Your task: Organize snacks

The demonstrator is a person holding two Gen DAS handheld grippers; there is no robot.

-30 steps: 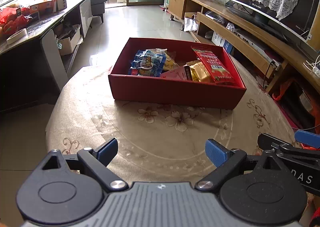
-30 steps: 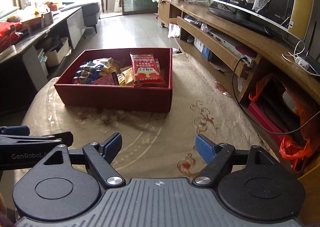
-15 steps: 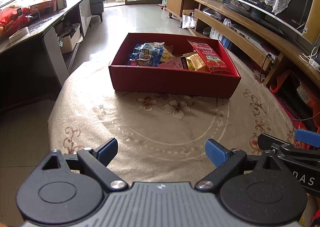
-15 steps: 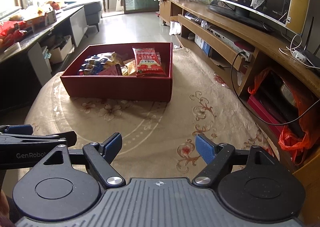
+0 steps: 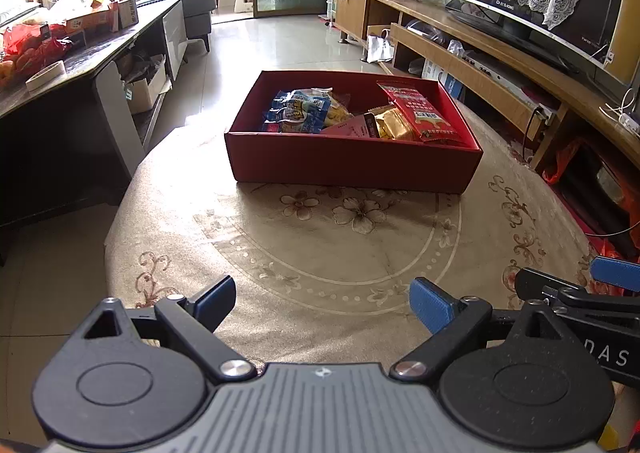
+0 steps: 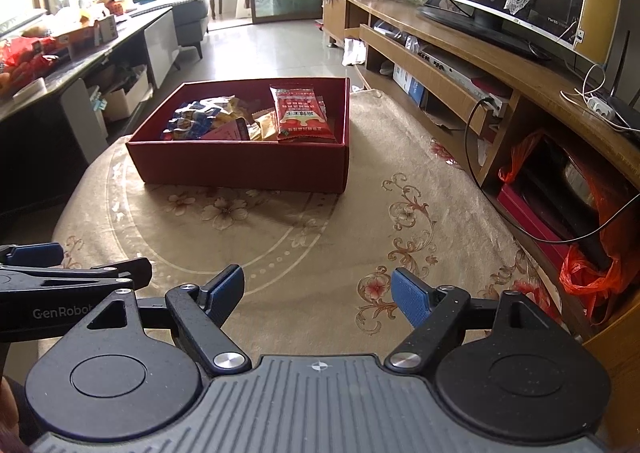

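Note:
A red cardboard box [image 5: 352, 165] [image 6: 240, 167] stands on the far part of a round table with a beige flowered cloth [image 5: 340, 253]. Inside lie several snack packs: a blue bag [image 5: 298, 113] at the left, gold wrappers [image 5: 394, 124] in the middle and a red packet [image 5: 420, 113] [image 6: 302, 115] leaning at the right. My left gripper [image 5: 322, 303] hangs open over the near cloth, nothing between its blue pads. My right gripper [image 6: 318, 291] is open too, well short of the box, and its tip shows at the right of the left wrist view [image 5: 592, 285].
A long wooden TV cabinet [image 6: 500, 65] with a television runs along the right. A red box and an orange plastic bag [image 6: 588, 273] sit under it. A dark side table [image 5: 60, 65] with clutter stands at the left. Tiled floor [image 5: 280, 45] stretches behind the table.
Both grippers have drawn back a little from the box, which looks smaller and farther in both views. Their jaws stay apart and nothing was picked up.

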